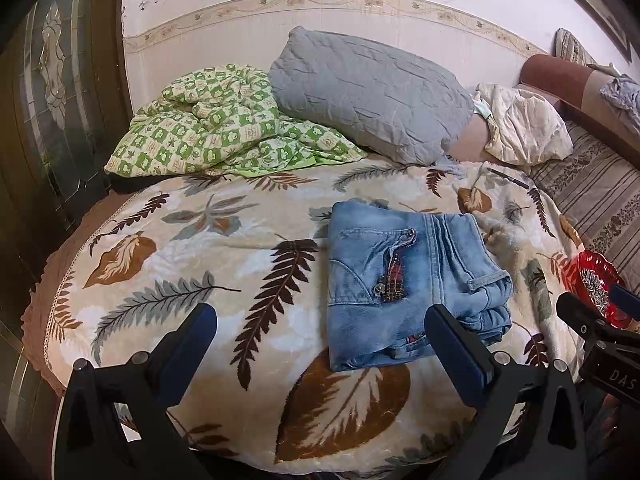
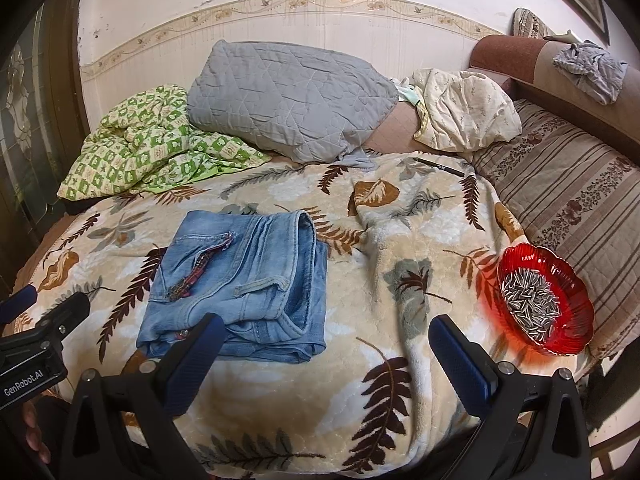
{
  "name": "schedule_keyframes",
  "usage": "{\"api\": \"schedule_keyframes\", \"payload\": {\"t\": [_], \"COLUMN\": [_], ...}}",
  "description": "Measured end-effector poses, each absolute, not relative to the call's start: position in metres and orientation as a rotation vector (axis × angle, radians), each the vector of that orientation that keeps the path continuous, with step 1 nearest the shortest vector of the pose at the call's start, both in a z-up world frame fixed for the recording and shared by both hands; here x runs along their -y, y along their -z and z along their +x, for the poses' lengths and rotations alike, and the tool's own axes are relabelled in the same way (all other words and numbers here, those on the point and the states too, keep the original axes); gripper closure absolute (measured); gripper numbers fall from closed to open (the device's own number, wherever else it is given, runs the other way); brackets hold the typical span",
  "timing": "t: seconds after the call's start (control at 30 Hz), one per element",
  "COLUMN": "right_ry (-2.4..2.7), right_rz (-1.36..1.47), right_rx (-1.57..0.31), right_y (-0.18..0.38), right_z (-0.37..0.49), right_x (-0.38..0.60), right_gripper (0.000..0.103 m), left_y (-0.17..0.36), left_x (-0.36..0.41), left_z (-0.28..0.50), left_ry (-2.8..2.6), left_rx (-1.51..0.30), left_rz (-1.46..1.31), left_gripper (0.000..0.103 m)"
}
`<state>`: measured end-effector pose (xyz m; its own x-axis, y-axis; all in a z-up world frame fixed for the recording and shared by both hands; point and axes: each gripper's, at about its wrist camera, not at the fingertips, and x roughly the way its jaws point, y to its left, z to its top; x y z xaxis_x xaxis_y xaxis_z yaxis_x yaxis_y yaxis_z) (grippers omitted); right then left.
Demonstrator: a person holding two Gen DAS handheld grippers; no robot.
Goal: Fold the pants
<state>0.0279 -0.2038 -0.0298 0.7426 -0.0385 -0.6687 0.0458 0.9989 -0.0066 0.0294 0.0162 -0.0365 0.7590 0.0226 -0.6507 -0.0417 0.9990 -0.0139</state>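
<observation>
We judge the folding finished: the jeans (image 1: 404,280) lie as a compact bundle on the leaf-print blanket (image 1: 192,240), so our left gripper (image 1: 320,344) and right gripper (image 2: 328,356) hover spread wide, empty.

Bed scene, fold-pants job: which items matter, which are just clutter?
Job:
- jeans, lying folded on the leaf blanket
- left gripper, open
- right gripper, open

Clutter:
- red bowl of seeds
- pen
- grey pillow
- green checked quilt
- cream cloth
</observation>
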Motion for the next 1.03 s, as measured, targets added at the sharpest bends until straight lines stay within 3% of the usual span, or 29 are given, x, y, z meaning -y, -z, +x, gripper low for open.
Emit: {"api": "schedule_keyframes", "payload": {"t": [1.03], "right_ry": [0.046], "right_rz": [0.012], "right_rx": [-0.734], "right_y": [0.0310], "right_z": [0.0282], "right_x": [0.2046], "right_gripper": [0.000], "left_y": [0.0366], "left_x": [-0.0172], "left_z": [0.0279], "left_ry": [0.004], "left_rx": [-0.694], "left_rz": [-0.024], "left_gripper": [0.000]}}
